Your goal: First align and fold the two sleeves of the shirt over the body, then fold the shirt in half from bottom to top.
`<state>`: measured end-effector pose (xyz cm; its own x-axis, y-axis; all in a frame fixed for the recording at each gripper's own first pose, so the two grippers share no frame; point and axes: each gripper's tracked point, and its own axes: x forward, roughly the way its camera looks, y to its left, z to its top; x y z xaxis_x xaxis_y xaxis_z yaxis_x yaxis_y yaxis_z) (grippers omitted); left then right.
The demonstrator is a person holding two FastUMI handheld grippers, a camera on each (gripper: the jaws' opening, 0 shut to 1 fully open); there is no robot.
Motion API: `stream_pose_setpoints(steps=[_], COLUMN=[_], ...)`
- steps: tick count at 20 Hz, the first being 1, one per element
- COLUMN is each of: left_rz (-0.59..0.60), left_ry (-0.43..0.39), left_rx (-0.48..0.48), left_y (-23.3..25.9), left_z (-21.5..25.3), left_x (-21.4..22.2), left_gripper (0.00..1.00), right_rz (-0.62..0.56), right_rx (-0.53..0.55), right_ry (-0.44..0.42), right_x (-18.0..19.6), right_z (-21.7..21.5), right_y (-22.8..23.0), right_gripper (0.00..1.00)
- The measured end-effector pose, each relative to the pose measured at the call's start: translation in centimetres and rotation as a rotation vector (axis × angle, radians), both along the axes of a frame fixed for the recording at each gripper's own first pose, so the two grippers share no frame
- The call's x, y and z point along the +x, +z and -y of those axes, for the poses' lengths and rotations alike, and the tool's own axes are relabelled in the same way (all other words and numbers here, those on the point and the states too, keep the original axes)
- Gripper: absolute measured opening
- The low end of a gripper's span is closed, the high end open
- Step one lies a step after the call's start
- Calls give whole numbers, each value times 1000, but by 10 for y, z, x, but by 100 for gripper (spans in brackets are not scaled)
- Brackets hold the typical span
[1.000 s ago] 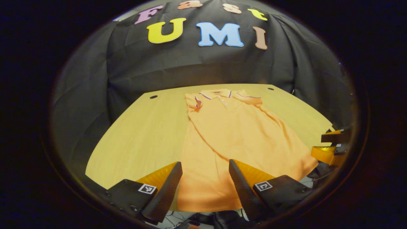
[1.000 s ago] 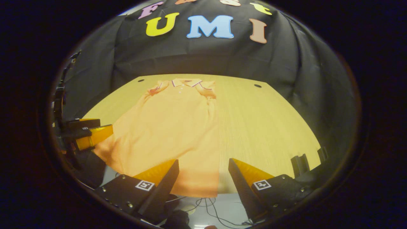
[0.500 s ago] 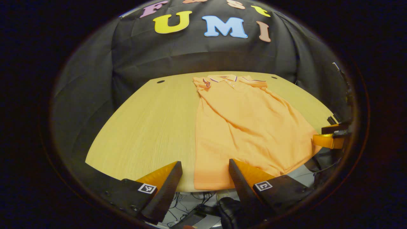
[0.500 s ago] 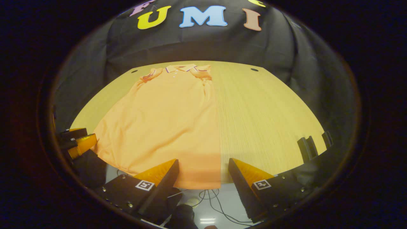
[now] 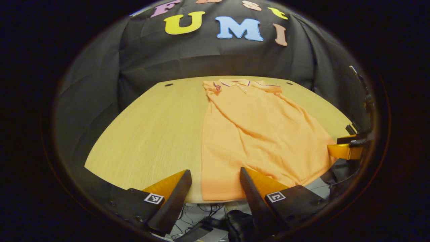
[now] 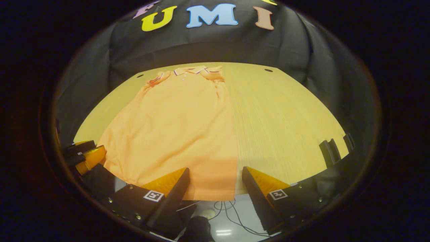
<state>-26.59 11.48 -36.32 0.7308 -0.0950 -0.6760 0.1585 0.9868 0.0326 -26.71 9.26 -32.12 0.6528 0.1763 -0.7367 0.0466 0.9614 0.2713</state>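
1. The orange polo shirt with a striped collar (image 5: 258,127) lies flat on the light wooden table (image 5: 147,127). Its collar is at the far side. Its bottom edge hangs a little over the near edge.
2. Both sleeves look folded in already, so I think the bottom-to-top fold comes next.
3. The left gripper (image 5: 215,181) is at the shirt's bottom left corner. Its jaws are spread wide and hold nothing.
4. The right gripper (image 6: 215,179) is at the bottom right corner. Its jaws are spread wide too.
5. To do it well, each gripper should pinch its own corner, taking all the layers. Then both should lift together and carry the bottom edge up to the collar.
6. I see no boxes or bowls here.
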Motion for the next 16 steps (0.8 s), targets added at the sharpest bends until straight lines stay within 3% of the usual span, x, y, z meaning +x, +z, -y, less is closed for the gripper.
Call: stream_pose_setpoints(steps=[3,4,5,7,8,9,10,11,16], left_rz=[-5,-1,4,7,8,7,6,2,-26], left_ry=[-48,-51,-55,-55,-60,-49,-49,-42,1], left_rx=[5,14,23,62,72,74,75,75,59], left_y=[-2,-2,-2,-3,-2,-3,-2,-2,-1], left_z=[19,23,27,28,30,30,29,28,29], left_x=[-2,-2,-3,-5,-5,-5,-5,-6,-5], left_gripper=[57,44,26,12,12,6,6,6,6], right_rz=[9,11,16,19,15,15,6,2,-30], right_rx=[5,12,15,18,36,67,84,114,167], right_ry=[23,31,24,42,19,-17,-27,-53,-42], right_x=[3,2,4,4,3,5,6,8,6], right_z=[-7,-9,-8,-9,-7,-5,-6,-6,-12], right_y=[0,0,2,1,1,2,-2,-2,1], right_gripper=[77,74,59,54,52,17,18,1,2])
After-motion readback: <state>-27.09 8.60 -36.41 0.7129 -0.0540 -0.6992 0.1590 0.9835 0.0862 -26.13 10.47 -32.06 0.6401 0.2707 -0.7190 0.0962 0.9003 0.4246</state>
